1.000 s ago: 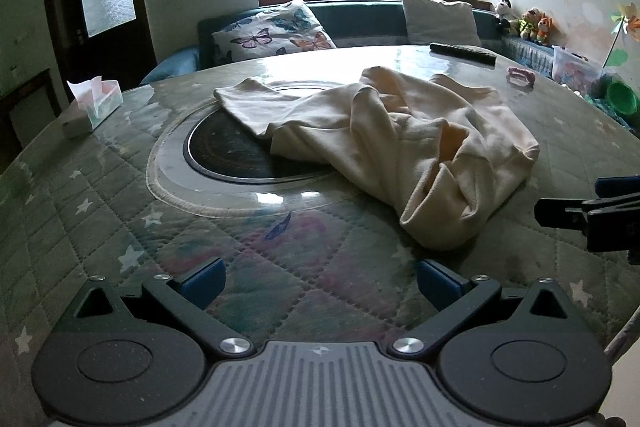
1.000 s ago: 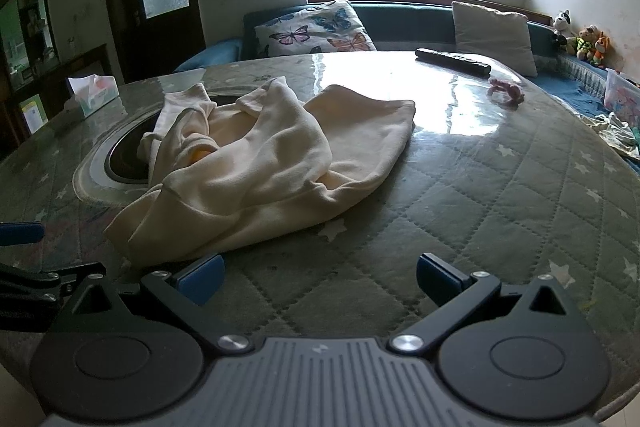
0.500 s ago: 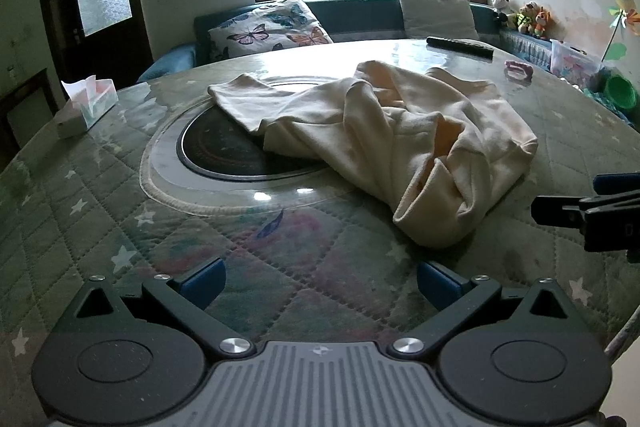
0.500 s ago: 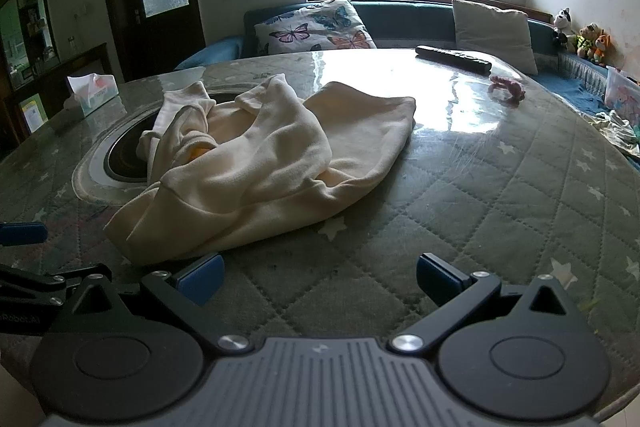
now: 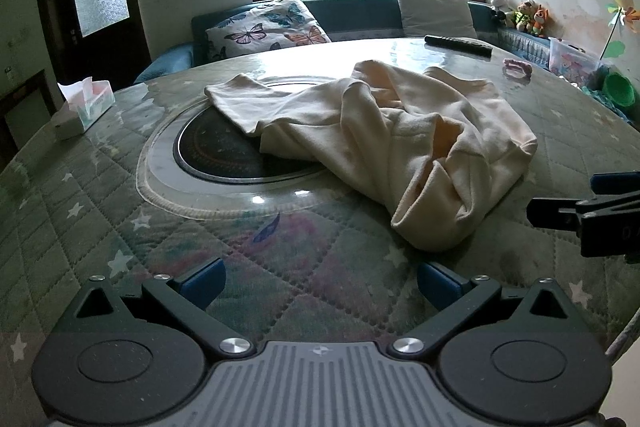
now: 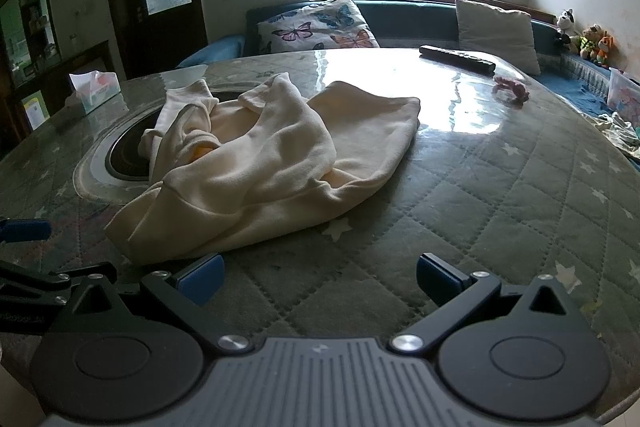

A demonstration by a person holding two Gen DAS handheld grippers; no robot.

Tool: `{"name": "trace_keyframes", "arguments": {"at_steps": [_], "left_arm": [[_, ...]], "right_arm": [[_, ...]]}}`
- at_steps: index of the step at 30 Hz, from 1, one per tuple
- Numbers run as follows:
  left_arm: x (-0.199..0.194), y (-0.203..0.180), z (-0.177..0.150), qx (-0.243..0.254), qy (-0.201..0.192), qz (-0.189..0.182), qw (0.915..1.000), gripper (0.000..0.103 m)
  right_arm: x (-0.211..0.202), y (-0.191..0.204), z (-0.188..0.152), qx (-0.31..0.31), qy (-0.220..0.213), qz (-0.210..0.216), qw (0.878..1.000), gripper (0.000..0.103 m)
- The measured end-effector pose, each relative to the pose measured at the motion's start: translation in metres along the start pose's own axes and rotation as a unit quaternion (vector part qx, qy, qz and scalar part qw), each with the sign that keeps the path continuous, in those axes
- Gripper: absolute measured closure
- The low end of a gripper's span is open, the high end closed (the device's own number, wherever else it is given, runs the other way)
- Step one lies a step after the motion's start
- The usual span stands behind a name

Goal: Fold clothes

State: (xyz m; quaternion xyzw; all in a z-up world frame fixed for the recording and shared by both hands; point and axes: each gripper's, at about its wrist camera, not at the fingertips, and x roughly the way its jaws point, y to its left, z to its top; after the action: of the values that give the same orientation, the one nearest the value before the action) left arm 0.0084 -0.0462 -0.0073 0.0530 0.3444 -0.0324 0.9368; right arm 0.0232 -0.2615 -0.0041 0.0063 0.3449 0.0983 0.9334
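A cream garment [image 5: 384, 143] lies crumpled on the round quilted table [image 5: 100, 211], partly over the dark inset disc [image 5: 224, 155]. In the right wrist view the garment [image 6: 264, 167] fills the middle left. My left gripper [image 5: 320, 281] is open and empty, low over the table, short of the garment's near hem. My right gripper [image 6: 318, 277] is open and empty, with its left fingertip [image 6: 202, 277] just at the garment's near edge. The right gripper also shows at the right edge of the left wrist view [image 5: 588, 215].
A tissue box [image 5: 84, 107] stands at the table's left. A black remote [image 5: 458, 45] and a small pink object [image 5: 518, 67] lie at the far side. A sofa with cushions [image 5: 272, 31] runs behind the table. Toys and tubs [image 5: 572, 59] sit at the right.
Both grippers have moved slightly forward toward the garment. The garment has not moved.
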Motion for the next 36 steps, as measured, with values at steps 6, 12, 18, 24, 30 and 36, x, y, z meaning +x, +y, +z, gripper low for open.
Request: {"name": "trace_keyframes", "arguments": {"at_steps": [6, 12, 18, 24, 30, 36], "left_arm": [[0.002, 0.001, 0.003, 0.000, 0.000, -0.002, 1.0000, 0.000], [0.004, 0.001, 0.005, 0.001, 0.002, -0.003, 1.0000, 0.000], [0.005, 0.001, 0.007, 0.001, 0.003, -0.005, 1.0000, 0.000], [0.008, 0.003, 0.011, 0.001, 0.001, -0.006, 1.0000, 0.000], [0.008, 0.007, 0.018, 0.001, -0.004, -0.005, 1.0000, 0.000], [0.006, 0.018, 0.031, -0.006, -0.018, -0.003, 0.9998, 0.000]], "right_arm": [[0.002, 0.002, 0.002, -0.003, 0.001, 0.002, 1.000, 0.000], [0.004, 0.003, 0.004, -0.005, 0.003, 0.004, 1.000, 0.000], [0.007, 0.003, 0.005, -0.005, 0.006, 0.005, 1.000, 0.000], [0.009, 0.004, 0.008, -0.005, 0.006, 0.007, 1.000, 0.000], [0.014, 0.005, 0.013, -0.009, 0.005, 0.009, 1.000, 0.000], [0.016, 0.005, 0.026, -0.019, -0.005, 0.013, 1.000, 0.000]]}}
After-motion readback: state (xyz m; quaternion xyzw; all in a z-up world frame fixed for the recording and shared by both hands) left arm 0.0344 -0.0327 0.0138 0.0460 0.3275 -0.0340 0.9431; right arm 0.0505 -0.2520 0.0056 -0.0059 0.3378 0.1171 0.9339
